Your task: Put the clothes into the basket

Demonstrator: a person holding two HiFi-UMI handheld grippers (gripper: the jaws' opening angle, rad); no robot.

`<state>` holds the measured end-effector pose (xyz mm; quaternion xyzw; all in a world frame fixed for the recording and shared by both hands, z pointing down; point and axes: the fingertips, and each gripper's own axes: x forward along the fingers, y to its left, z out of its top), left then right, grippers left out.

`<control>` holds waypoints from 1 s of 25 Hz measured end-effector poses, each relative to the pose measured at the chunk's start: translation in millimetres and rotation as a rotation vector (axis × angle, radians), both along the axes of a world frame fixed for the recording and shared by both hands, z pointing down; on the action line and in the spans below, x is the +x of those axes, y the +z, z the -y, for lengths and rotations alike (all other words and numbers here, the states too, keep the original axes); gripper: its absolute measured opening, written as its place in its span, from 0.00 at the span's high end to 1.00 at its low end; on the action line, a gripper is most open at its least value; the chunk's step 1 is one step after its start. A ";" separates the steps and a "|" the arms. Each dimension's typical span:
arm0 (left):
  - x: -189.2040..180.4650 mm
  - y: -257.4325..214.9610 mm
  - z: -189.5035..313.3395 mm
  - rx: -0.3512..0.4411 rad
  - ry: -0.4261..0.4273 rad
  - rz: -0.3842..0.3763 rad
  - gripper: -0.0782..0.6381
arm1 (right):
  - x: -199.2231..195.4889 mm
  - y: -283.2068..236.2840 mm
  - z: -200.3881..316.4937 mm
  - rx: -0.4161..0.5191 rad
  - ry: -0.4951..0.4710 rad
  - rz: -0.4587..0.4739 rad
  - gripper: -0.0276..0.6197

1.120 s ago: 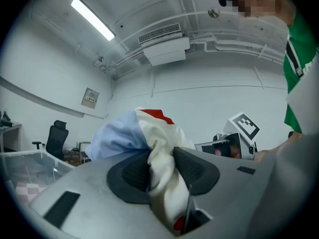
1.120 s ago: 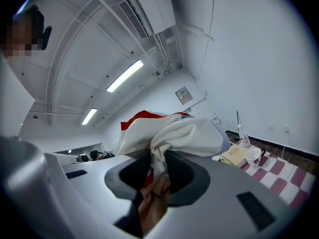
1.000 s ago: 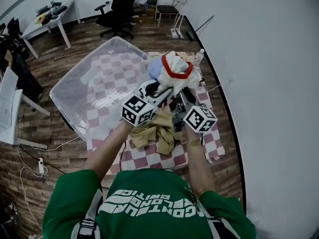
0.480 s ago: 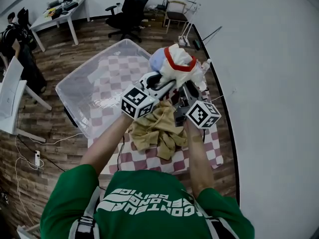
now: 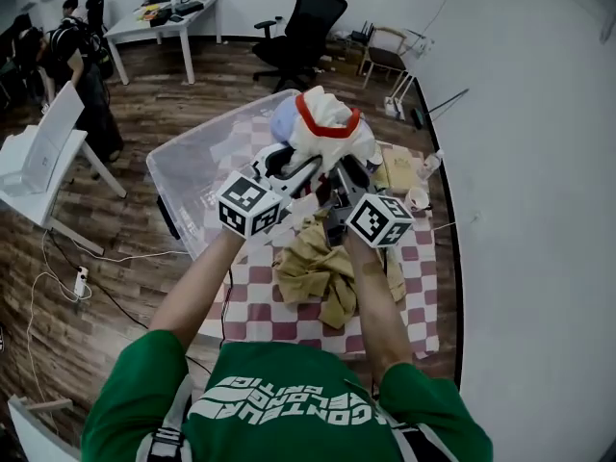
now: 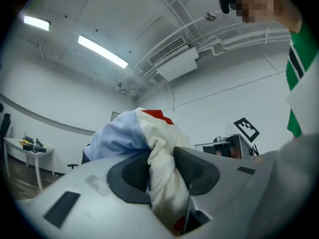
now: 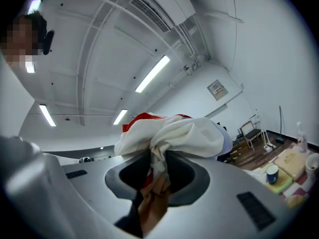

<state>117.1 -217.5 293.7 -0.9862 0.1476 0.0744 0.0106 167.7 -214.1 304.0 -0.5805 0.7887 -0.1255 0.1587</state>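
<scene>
A bundled white garment (image 5: 327, 133) with a red collar and a pale blue part is held up in the air. My left gripper (image 5: 294, 166) is shut on its cream fold (image 6: 162, 171), and my right gripper (image 5: 339, 173) is shut on another fold (image 7: 158, 156) of it. Both grippers point slightly upward, side by side, over the near edge of the clear plastic basket (image 5: 197, 157). The basket lies left of and beyond the grippers. A tan garment (image 5: 318, 268) lies crumpled on the checkered cloth (image 5: 289, 316) below my arms.
A yellow item (image 5: 397, 173) and a cup (image 5: 417, 198) sit at the table's right side, near a bottle (image 5: 433, 162). A black office chair (image 5: 308, 32) and a white desk (image 5: 164, 22) stand beyond. A person (image 5: 82, 75) stands at the far left.
Both grippers have risen and moved forward and left with the white garment, nearer the basket. The tan garment stays on the table.
</scene>
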 end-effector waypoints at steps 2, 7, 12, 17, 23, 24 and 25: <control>-22.9 2.5 10.0 -0.004 -0.046 -0.003 0.69 | -22.8 2.1 12.2 -0.003 -0.047 -0.005 0.81; -85.9 4.0 33.2 -0.006 -0.172 -0.001 0.69 | -85.9 3.6 41.5 -0.004 -0.172 0.000 0.81; -136.3 7.8 47.0 -0.011 -0.272 -0.006 0.69 | -136.9 7.6 60.4 -0.015 -0.277 -0.007 0.81; -170.3 16.8 58.9 -0.031 -0.339 -0.010 0.69 | -171.4 16.0 75.6 -0.043 -0.357 -0.022 0.81; -182.3 41.4 72.6 -0.069 -0.374 0.015 0.69 | -185.0 41.5 91.4 -0.108 -0.418 -0.037 0.81; -182.6 46.7 75.0 -0.075 -0.378 0.020 0.69 | -185.6 46.9 94.1 -0.121 -0.428 -0.045 0.81; -182.7 52.3 77.6 -0.082 -0.381 0.025 0.69 | -186.1 52.5 97.0 -0.135 -0.439 -0.056 0.81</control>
